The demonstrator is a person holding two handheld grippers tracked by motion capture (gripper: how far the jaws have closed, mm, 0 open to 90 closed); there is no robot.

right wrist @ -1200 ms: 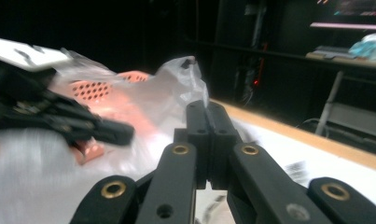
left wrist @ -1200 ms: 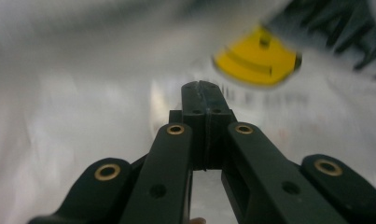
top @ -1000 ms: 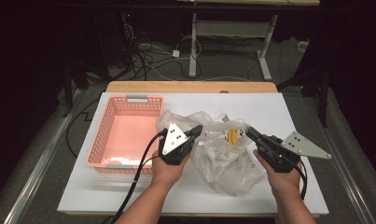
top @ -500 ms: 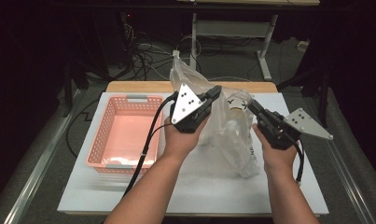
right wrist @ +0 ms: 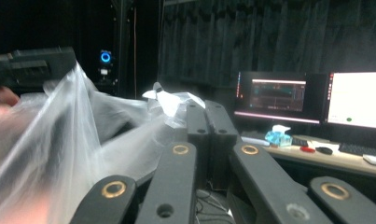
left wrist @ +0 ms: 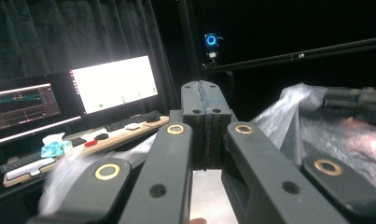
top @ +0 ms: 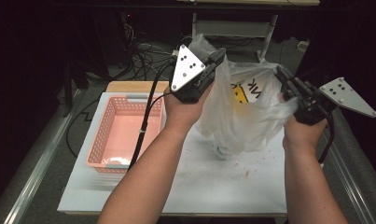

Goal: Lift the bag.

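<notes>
Plastic bag [top: 244,116] (clear) | left tool [top: 217,55] pinching it | right tool [top: 282,74] pinching it

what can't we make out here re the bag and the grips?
- Contents of the plastic bag: high view, creased film blurs a yellow shape and dark lettering.
- Left gripper pinch point: left gripper view, shut jaws cover the film.
- Right gripper tips: high view, buried in bag folds.

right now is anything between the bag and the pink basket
Nothing visible. The bag hangs above the table, pinched in both claws, left claw and right claw. The basket sits open to its left.
</notes>
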